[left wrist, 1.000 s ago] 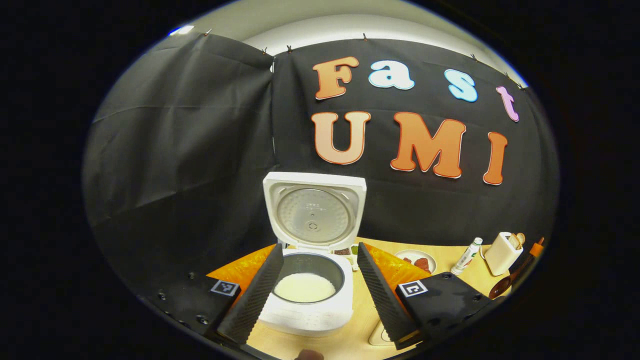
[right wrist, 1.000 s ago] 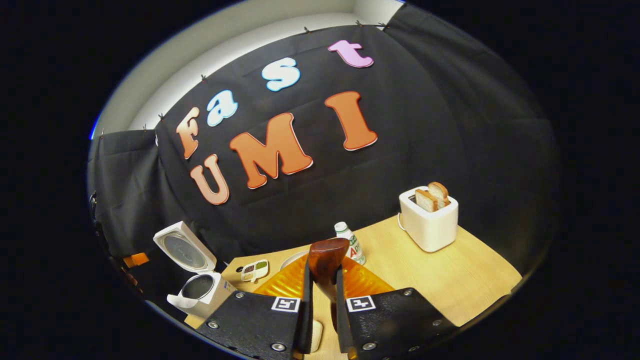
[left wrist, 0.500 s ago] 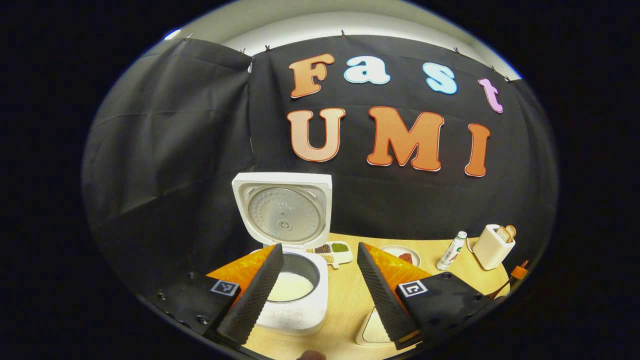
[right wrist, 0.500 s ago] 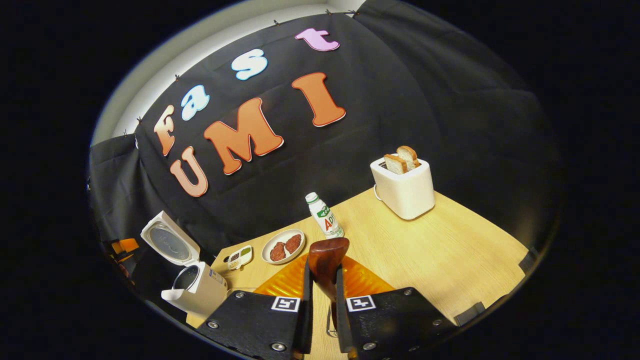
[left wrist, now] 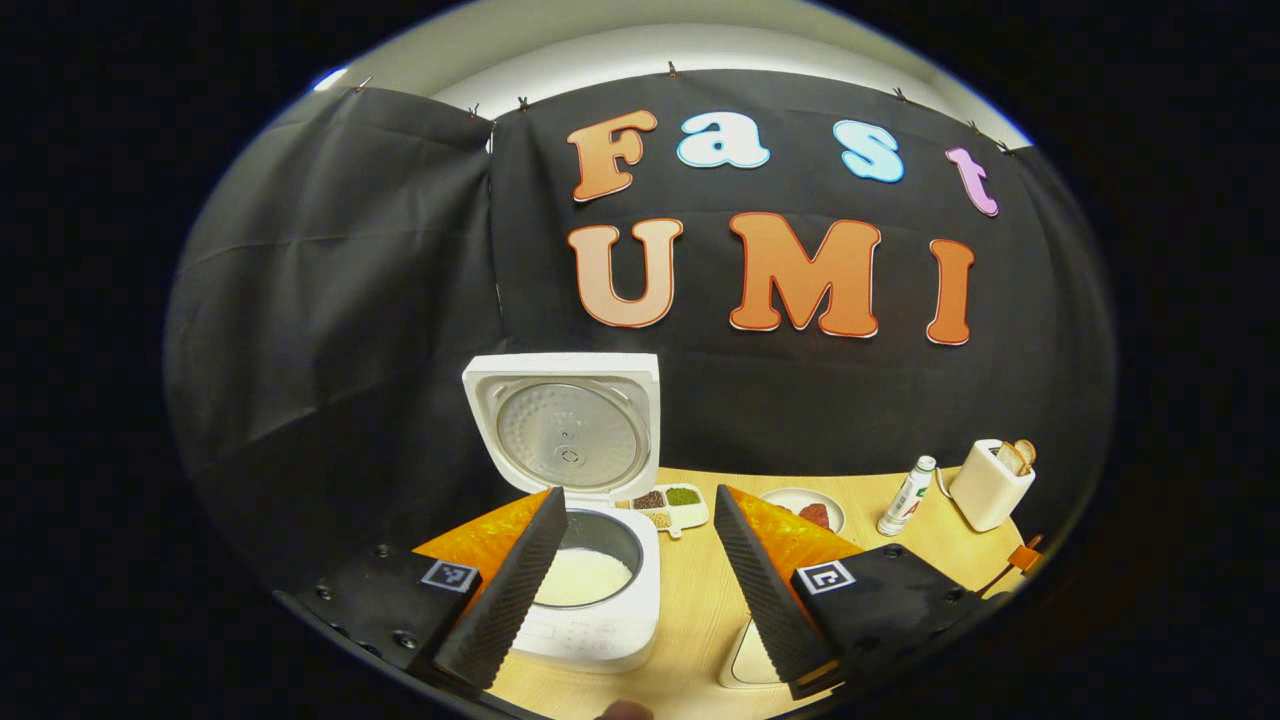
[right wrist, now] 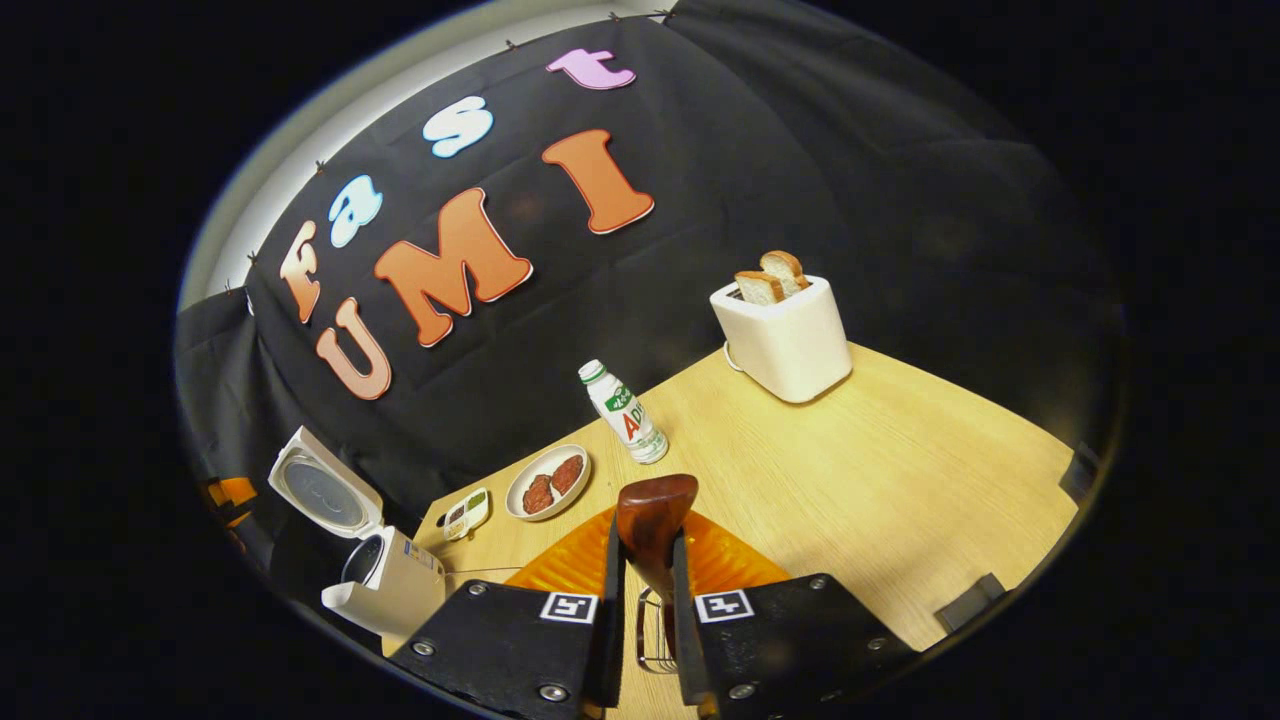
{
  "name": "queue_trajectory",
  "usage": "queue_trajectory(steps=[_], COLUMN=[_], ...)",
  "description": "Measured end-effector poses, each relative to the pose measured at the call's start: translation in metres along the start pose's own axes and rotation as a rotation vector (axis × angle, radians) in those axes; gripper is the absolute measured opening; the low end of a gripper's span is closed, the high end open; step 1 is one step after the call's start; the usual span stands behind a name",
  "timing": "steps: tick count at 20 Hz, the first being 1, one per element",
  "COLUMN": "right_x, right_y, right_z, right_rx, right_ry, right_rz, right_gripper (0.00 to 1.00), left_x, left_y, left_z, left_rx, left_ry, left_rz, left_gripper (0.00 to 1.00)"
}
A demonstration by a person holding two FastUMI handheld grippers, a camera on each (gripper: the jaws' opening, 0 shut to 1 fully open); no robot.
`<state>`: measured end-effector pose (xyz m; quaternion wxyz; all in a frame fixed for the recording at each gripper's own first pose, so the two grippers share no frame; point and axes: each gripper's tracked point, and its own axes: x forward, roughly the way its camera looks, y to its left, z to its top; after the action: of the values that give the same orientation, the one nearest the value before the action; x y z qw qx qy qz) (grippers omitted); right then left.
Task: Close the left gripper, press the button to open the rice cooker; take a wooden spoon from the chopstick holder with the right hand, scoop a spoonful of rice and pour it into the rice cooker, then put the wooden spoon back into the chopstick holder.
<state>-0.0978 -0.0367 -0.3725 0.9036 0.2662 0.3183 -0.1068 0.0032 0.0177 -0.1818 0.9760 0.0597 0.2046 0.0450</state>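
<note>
The white rice cooker (left wrist: 590, 610) stands open with its lid (left wrist: 565, 435) upright and white rice (left wrist: 582, 577) in the pot. My left gripper (left wrist: 638, 495) is open just in front of it, the left finger overlapping the pot's rim and touching nothing. My right gripper (right wrist: 647, 535) is shut on the dark wooden spoon (right wrist: 655, 505), whose bowl sticks up past the fingertips. A metal wire frame (right wrist: 652, 632), seemingly the chopstick holder, shows low between the fingers. From there the cooker (right wrist: 385, 592) is far to the left.
On the wooden table (right wrist: 900, 480) stand a toaster with bread (right wrist: 785, 330), a small bottle (right wrist: 625, 412), a plate of meat (right wrist: 548, 482) and a divided dish (right wrist: 465, 510). A cream container (left wrist: 745, 655) lies under my left gripper's right finger.
My right gripper carried the spoon rightward, away from the cooker, and the wire frame came into view below it. My left gripper backed off slightly to the right of the cooker.
</note>
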Motion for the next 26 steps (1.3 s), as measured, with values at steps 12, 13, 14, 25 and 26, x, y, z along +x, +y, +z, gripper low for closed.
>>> queue_trajectory(steps=[12,13,14,25,26], right_x=[0.008,0.010,0.009,-0.023,-0.028], right_y=[-0.031,-0.033,-0.033,-0.059,-0.059], right_z=[-0.012,-0.011,-0.012,0.023,0.037], right_rx=[0.208,0.215,0.225,0.120,0.091], right_ry=[-0.039,-0.049,-0.043,0.031,0.006], right_rz=[-0.052,-0.052,-0.049,-0.133,-0.138], right_gripper=[0.24,0.23,0.25,0.67,0.72], left_x=[-0.001,0.000,0.000,0.023,0.027], left_y=[-0.036,-0.038,-0.041,0.004,0.013], left_z=[-0.002,-0.002,-0.002,0.045,0.052], left_rx=[0.044,0.045,0.044,-0.016,-0.019], left_ry=[0.028,0.029,0.030,-0.054,-0.067], left_rz=[-0.083,-0.090,-0.096,-0.038,-0.023], left_gripper=[1.00,1.00,1.00,1.00,1.00])
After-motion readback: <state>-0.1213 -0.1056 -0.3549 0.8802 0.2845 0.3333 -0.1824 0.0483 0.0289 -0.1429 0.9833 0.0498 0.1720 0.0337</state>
